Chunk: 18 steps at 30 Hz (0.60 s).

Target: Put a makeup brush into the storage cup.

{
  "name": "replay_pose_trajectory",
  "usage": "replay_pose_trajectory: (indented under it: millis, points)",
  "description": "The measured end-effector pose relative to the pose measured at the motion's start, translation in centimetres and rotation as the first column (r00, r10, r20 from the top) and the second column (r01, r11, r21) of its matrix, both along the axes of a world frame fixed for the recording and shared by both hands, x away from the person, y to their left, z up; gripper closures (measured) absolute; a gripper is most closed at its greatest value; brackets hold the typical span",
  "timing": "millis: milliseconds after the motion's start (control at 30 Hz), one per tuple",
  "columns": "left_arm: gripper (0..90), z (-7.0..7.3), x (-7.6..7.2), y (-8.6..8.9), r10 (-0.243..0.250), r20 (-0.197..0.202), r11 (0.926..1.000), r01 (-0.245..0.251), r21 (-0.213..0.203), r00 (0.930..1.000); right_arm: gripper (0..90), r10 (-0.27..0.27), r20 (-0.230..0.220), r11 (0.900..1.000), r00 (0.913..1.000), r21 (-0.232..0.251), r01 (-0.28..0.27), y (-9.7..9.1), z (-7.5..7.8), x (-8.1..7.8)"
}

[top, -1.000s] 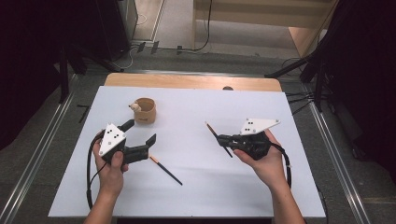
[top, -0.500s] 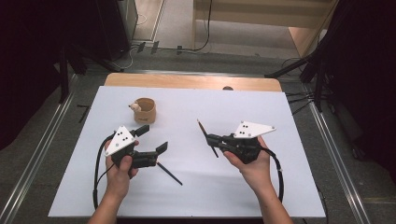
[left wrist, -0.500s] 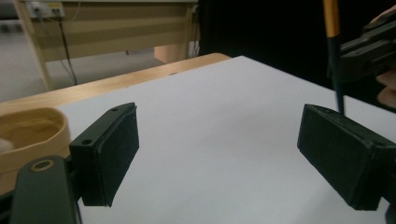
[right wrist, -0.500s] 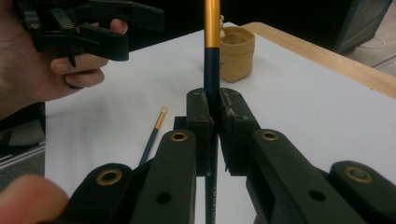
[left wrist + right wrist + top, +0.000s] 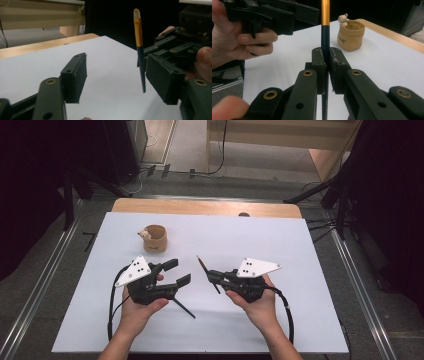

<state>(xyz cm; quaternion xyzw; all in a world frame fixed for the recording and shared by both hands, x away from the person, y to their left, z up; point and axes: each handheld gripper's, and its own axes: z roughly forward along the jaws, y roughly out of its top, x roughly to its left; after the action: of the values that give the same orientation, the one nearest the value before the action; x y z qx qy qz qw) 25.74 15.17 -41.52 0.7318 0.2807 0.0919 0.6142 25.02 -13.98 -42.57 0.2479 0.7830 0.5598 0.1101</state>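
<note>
My right gripper (image 5: 212, 277) (image 5: 325, 53) is shut on a thin dark brush (image 5: 201, 262) (image 5: 325, 22) (image 5: 138, 32) with an orange band and a pale tip, gripped low on the shaft. The tip points up and away. Just left of it my left gripper (image 5: 180, 272) (image 5: 120, 75) faces the brush with its jaws apart. They have just been closing, and nothing lies between the pads; the brush stands a little beyond their tips. A second dark brush (image 5: 184, 307) lies flat on the white table (image 5: 300, 245) under the left hand.
A small tan cup (image 5: 154, 239) (image 5: 350, 35) with a little bear figure on its rim stands at the back left of the table. Black cables trail from both grippers toward the front edge. Dark floor and metal rails surround the table.
Both hands have come toward the table's middle: the left gripper moved right, the right gripper moved left with the brush. The left jaws stand narrower than before.
</note>
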Motion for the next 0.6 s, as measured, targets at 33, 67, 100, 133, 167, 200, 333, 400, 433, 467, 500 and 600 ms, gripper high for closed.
replay_pose_trajectory:
  millis: [33, 67, 100, 133, 167, 200, 333, 400, 433, 467, 500, 600]
  points:
    - [37.8, 0.0, 0.0, 0.0, -0.010, -0.007, 0.9998, 0.010, -0.016, 0.9999, 85.0, 0.000, 0.003, 1.0000, 1.0000, 0.006, 0.000, 0.1, 0.0, -0.1]
    - [39.8, 0.0, 0.0, 0.0, -0.024, -0.014, 0.9993, 0.024, -0.027, 0.9996, 85.0, 0.002, 0.004, 0.9999, 1.0000, 0.012, -0.002, 0.2, 0.0, -0.1]
    - [41.5, 0.0, 0.0, 0.0, -0.024, -0.014, 0.9993, 0.024, -0.027, 0.9996, 85.0, 0.005, 0.006, 0.9998, 1.0000, 0.018, -0.005, 0.4, -0.1, -0.2]
    - [43.8, 0.1, 0.0, -0.1, -0.039, -0.018, 0.9985, 0.039, -0.038, 0.9991, 85.0, 0.006, 0.009, 0.9998, 0.9999, 0.020, -0.006, 0.5, -0.1, -0.3]
    - [45.9, 0.1, 0.0, -0.1, -0.039, -0.018, 0.9985, 0.039, -0.038, 0.9991, 85.0, 0.007, 0.010, 0.9998, 0.9999, 0.020, -0.007, 0.6, -0.1, -0.3]
    - [47.7, 0.1, -0.1, -0.2, -0.044, -0.020, 0.9983, 0.044, -0.039, 0.9988, 85.0, 0.007, 0.009, 0.9997, 0.9999, 0.025, -0.007, 0.7, -0.1, -0.4]
    - [52.5, 0.0, -0.2, -0.5, -0.061, -0.027, 0.9971, 0.060, -0.046, 0.9978, 85.0, 0.017, 0.014, 0.9995, 0.9998, 0.027, -0.017, 1.2, -0.1, -0.6]
    - [54.9, 0.0, -0.2, -0.6, -0.060, -0.026, 0.9971, 0.059, -0.048, 0.9979, 85.0, 0.020, 0.017, 0.9996, 0.9997, 0.022, -0.020, 1.5, -0.1, -0.7]
    - [55.8, -0.1, -0.2, -0.7, -0.064, -0.031, 0.9968, 0.062, -0.050, 0.9975, 85.0, 0.020, 0.020, 0.9996, 0.9996, 0.022, -0.021, 1.5, -0.2, -0.7]
    - [56.3, -0.1, -0.2, -0.7, -0.065, -0.035, 0.9965, 0.063, -0.055, 0.9973, 85.0, 0.020, 0.019, 0.9996, 0.9996, 0.019, -0.021, 1.6, -0.2, -0.8]
    - [56.8, -0.1, -0.2, -0.7, -0.069, -0.039, 0.9960, 0.067, -0.060, 0.9968, 85.0, 0.022, 0.018, 0.9996, 0.9996, 0.017, -0.022, 1.7, -0.3, -0.8]
    - [58.0, -0.1, -0.1, -0.7, -0.076, -0.046, 0.9949, 0.073, -0.070, 0.9961, 84.9, 0.024, 0.018, 0.9996, 0.9996, 0.015, -0.024, 2.0, -0.5, -0.8]
